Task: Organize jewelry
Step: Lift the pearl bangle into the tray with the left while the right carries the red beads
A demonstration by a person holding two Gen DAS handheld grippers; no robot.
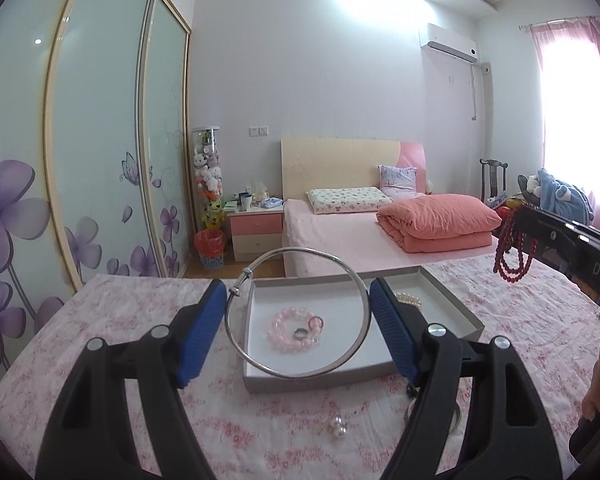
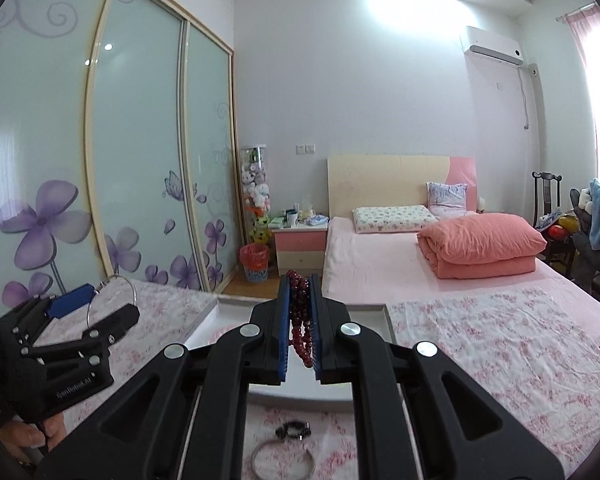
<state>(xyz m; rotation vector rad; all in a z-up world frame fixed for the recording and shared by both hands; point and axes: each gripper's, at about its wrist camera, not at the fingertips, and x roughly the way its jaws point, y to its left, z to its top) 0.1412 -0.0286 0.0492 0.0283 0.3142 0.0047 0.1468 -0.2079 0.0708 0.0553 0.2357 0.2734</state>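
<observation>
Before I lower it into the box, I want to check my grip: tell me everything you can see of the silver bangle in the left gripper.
The silver bangle is a thin, round, polished metal hoop with small wire coils and a bead-like stop at its upper left. The left gripper holds it by its outer sides, both blue pads pressing on it. It hangs in the air above the open grey box; through it show the pink bead bracelet and a ring.

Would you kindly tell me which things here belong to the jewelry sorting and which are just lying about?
Job: silver bangle in left gripper; red bead necklace in right gripper; box; pink bead bracelet; pearl earrings.
Lying about: folded quilt; wastebasket; nightstand.
</observation>
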